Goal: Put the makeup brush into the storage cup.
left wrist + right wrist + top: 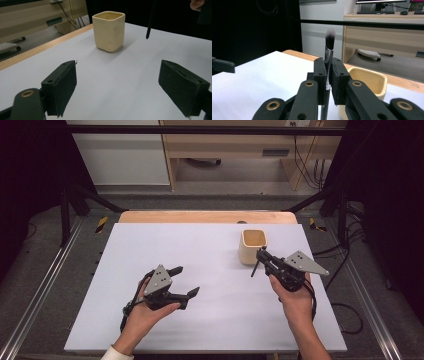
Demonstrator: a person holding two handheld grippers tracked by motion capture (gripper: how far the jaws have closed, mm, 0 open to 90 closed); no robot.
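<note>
On the white table (210, 320) there are 2 hand-held grippers, 1 makeup brush and 1 cream cup. The right gripper (262, 254), held in the person's right hand (295, 295), has its 2 jaws pressed together on the brush (327, 62): in the right gripper view the silver ferrule and dark handle run upright between the 2 pads, and the grey-tipped bristles stand above them. In the high view the brush's dark handle hangs down and to the left from the jaws, its end above the table, just beside the cup. The left gripper view shows that handle (150, 22) as 1 thin black rod hanging clear of the surface to the right of the cup. The cup (253, 246) is square with rounded corners, stands upright on the far right part of the table, and shows nothing inside it that can be made out. The left gripper (187, 281), in the person's left hand (145, 312), rests low over the near left part of the table, well apart from the cup, its 2 jaws spread wide with nothing but bare table between them. Each gripper carries 1 grey three-cornered plate, so 2 in all.
</note>
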